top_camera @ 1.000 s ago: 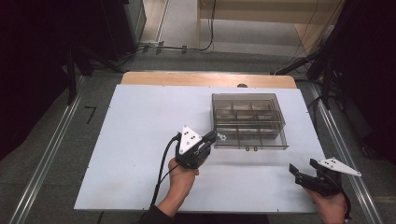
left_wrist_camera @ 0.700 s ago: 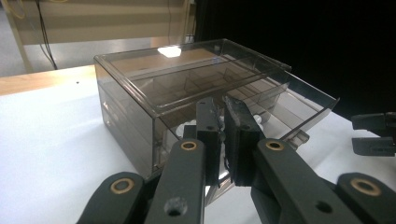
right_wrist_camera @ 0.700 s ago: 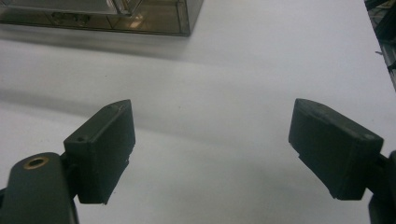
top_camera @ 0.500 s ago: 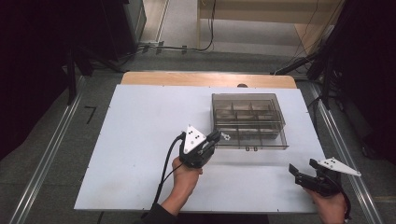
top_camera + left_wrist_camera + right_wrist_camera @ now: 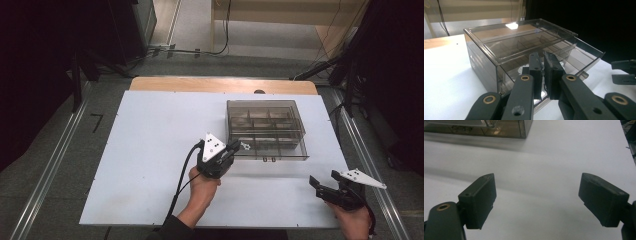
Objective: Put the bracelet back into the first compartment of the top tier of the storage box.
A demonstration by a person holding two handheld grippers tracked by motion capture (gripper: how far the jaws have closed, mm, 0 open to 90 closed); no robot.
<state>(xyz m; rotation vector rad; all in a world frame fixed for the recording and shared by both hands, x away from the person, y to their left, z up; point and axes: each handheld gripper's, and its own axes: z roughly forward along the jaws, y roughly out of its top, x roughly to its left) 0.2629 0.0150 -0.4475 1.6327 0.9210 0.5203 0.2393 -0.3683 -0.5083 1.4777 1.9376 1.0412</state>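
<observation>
Box, lid slightly raised, now lies directly ahead of the left gripper, which advanced with jaws pinched on something small and white; right gripper idles wide open.

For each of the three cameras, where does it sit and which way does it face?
High view: above the person's side, looking down at the white table; both hands show.
Left gripper view: on the left tool, jaws nearly shut, facing the smoky clear plastic compartment box.
Right gripper view: on the open right tool, facing bare table.
All share the box.
</observation>
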